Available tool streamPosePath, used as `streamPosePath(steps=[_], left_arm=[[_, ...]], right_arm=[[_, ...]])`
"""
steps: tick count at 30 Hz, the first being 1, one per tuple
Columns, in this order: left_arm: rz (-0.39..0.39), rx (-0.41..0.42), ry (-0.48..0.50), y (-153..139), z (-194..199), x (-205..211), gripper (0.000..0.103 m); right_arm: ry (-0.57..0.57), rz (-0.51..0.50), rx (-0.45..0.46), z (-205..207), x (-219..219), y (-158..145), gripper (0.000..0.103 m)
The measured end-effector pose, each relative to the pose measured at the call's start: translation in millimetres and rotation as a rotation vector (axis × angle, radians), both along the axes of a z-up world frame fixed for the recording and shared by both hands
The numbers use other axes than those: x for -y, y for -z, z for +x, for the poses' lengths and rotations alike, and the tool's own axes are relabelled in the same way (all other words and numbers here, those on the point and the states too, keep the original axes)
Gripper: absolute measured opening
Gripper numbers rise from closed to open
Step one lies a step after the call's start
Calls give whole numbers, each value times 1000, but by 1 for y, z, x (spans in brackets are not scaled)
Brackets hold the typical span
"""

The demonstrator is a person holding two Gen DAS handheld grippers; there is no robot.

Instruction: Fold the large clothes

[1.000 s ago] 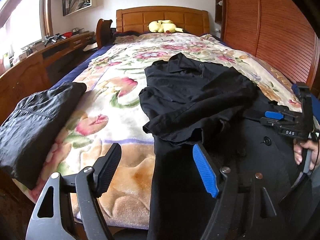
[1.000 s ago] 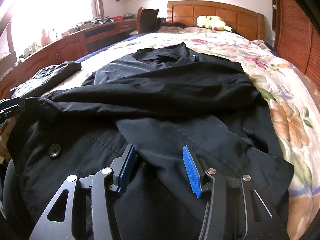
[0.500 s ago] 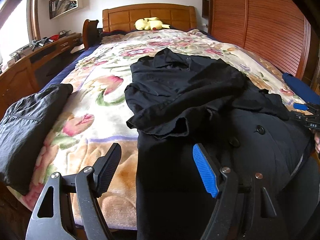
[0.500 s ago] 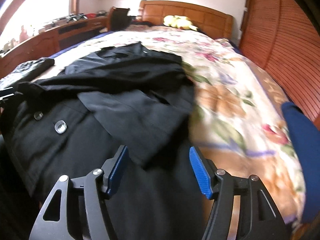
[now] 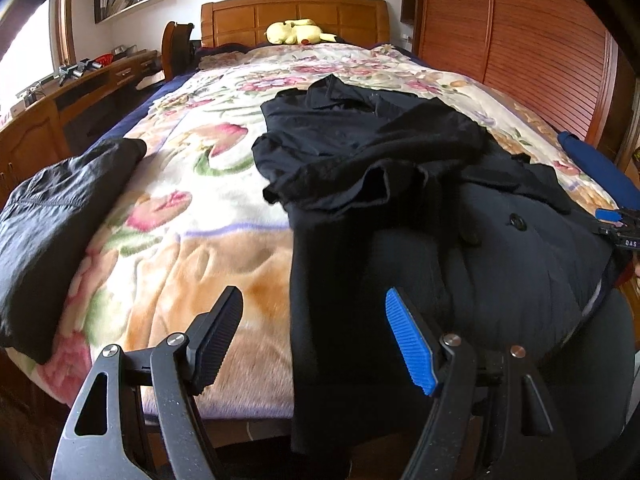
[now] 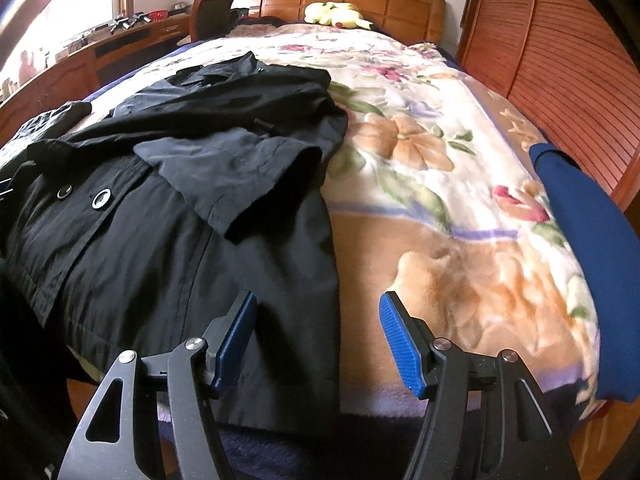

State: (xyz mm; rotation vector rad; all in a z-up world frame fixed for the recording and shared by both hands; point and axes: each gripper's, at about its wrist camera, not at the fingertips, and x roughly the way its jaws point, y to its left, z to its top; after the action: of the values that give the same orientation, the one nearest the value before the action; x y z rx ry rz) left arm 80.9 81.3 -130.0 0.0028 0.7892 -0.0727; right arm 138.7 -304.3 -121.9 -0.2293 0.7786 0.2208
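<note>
While a black coat [image 5: 460, 208] lies spread down the middle of a flowered bed [image 5: 192, 216], its hem hanging over the foot edge at 6 o'clock, both grippers hover above that hem with nothing between their pads. The left gripper [image 5: 314, 338] has its jaws spread wide, straddling the coat's left edge; the right gripper [image 6: 318, 338] is equally wide open over the coat's right edge, its own right pad above bare blanket. Both sleeves appear already folded in across the chest, one cuff [image 6: 276, 184] lying loose at about 12 o'clock from the right gripper.

Several things could spoil the fold from here. Each gripper sits half on cloth and half off, so a closing pinch may catch only the outer layer, or the plush blanket along with it, and drag the bedding up. Thick, slack fabric like this probably sags between two grip points; lifting the hem unevenly would likely skew the fold and slide the tucked sleeves back out. Buttons [image 6: 100, 199] on the front flap could snag as layers pass over one another. A folded dark garment [image 5: 52, 216] rests at 9 o'clock near the bed's edge, and a blue cushion [image 6: 592, 240] at 3 o'clock; a wide swing could knock either. A yellow plush [image 5: 294, 32] at the headboard is well clear.
</note>
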Motion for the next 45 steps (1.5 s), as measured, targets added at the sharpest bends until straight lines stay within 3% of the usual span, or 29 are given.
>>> streamPosePath(steps=[5,7,15,33,35,37,39,41,45], left_arm=[[-31,7,2,2,-12,-8,74],[-45,7,-2,4,-16,-11,64],[-76,-4,27,9,-26,-8,45],[-97,-34,34,16,-29,-6,45],[-101,-35,50,16,-30,-4,34],[-93,-30,49,13,-30,-3,27],[-101,-25,54,9,-30,-3,18],[-114,-2,61,-2,-32,-4,11],[-107,63,88,-33,-35,1,6]], right_arm=[[-17,-1,-24,3,0,6,65],[-20,3,-31,4,0,8,65],[-27,30,-50,2,1,11,65],[-43,54,-75,0,0,14,65],[-46,63,-82,0,0,15,65],[-63,70,-87,-1,-1,14,55],[-79,58,-85,-2,-4,11,32],[-96,50,-89,-4,-7,8,21],[-121,88,-48,-8,-8,-10,13]])
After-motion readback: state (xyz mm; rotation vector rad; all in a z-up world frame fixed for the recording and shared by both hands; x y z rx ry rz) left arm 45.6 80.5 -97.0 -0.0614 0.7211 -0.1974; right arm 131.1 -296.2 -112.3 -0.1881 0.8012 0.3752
